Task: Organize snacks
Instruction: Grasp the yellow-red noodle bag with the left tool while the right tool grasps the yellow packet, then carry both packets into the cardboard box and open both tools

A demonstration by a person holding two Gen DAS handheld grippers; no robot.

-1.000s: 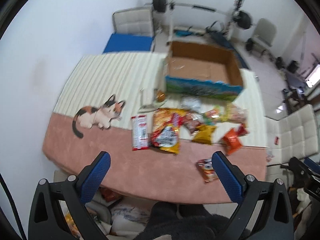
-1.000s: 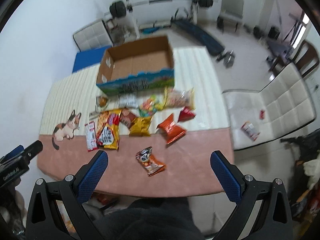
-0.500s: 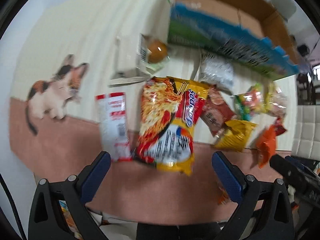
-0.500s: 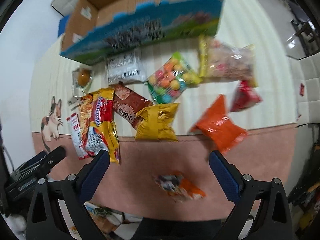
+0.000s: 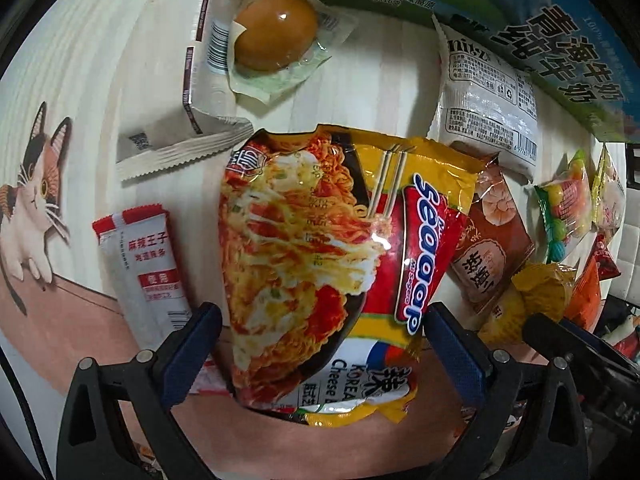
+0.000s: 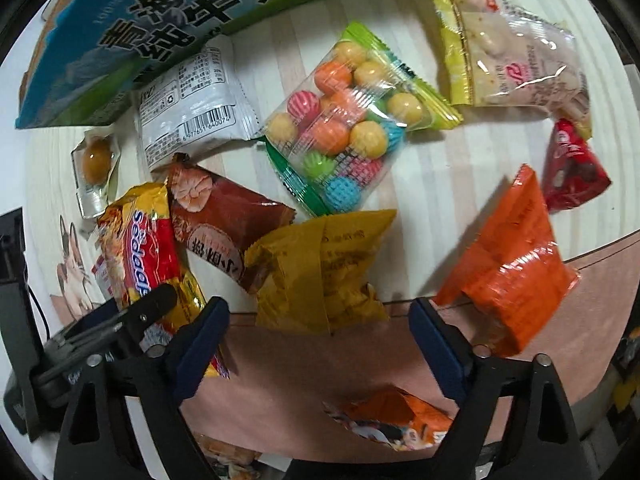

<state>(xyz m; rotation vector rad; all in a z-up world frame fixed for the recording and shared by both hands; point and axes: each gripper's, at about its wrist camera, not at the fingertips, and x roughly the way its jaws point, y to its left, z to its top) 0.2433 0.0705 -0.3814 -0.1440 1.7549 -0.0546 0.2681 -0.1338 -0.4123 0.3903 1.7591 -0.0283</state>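
Crinkly foil noodle pack (image 5: 320, 256) lies flat on the tabletop (image 5: 76, 344), its near end between the fingers of the left claw (image 5: 320, 344), jaws spread, nothing gripped. Likely light, slippery, brittle inside: pinch the near edge seam. Right claw (image 6: 320, 332) released, straddling the yellow bag (image 6: 320, 268).

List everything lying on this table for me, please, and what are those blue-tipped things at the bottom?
Noodle packet: 1, red and yellow, front left, between the left gripper's fingers.
Sachet: 1, white and red, left of the noodles.
Packed egg: 1, brown, near the carton.
White packet: 1, against the carton.
Brown packet: 1, partly under the noodles.
Yellow bag: 1, centre front.
Candy balls: 1 bag, multicoloured, centre.
Orange bags: 2, right and front edge.
Red packet: 1, far right.
Carton: 1, blue-green, at the back.
Left gripper: 1, blue pads, open.
Right gripper: 1, blue pads, open.
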